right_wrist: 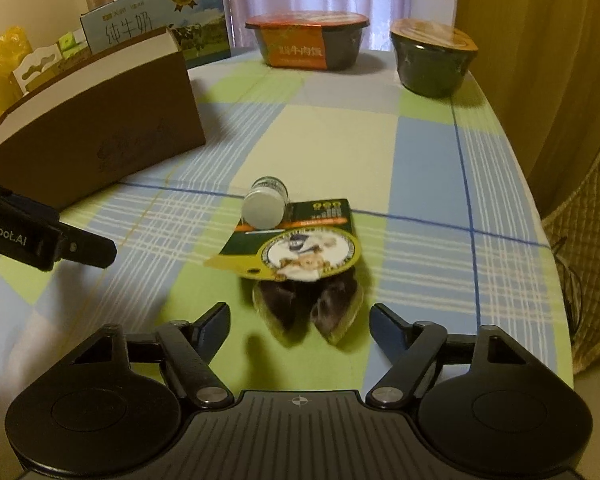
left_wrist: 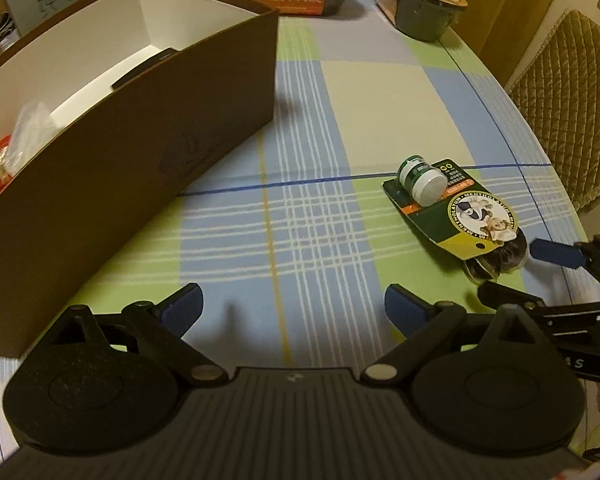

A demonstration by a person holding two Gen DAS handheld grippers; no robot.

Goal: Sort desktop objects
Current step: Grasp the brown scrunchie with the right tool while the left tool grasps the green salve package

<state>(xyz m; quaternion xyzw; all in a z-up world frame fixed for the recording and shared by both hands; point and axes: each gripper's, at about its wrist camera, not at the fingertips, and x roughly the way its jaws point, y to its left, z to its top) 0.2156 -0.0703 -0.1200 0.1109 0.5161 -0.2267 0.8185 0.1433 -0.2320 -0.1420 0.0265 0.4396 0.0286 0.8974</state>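
The right gripper (right_wrist: 300,326) is nearest to its camera, its jaws apart with nothing pressed between them, and directly in front of it, between the two fingers but a little further out, lies a small dark packet (right_wrist: 308,306) on the table (right_wrist: 428,168). The left gripper (left_wrist: 294,306) also has its jaws apart and holds nothing; below it is only bare checked cloth. The largest thing is the brown cardboard box (left_wrist: 132,148), open at the top and white inside, standing to the left of both grippers and near the left one; I judge it is where the things will be sorted. Some items already lie inside it, but I cannot name them. Next in size is the green and yellow carded balm pack (right_wrist: 300,240), which lies flat, with its long axis running away from the right gripper and slightly to the left. Its near end lies over the far edge of the dark packet. A small green jar with a white lid (right_wrist: 266,204) lies on its side at the far end of the card. From the left gripper, this group lies well to the right, so the right hand is clearly nearer. I think the next move is for the right gripper: go a little forward and down, and close on the packet from both sides.
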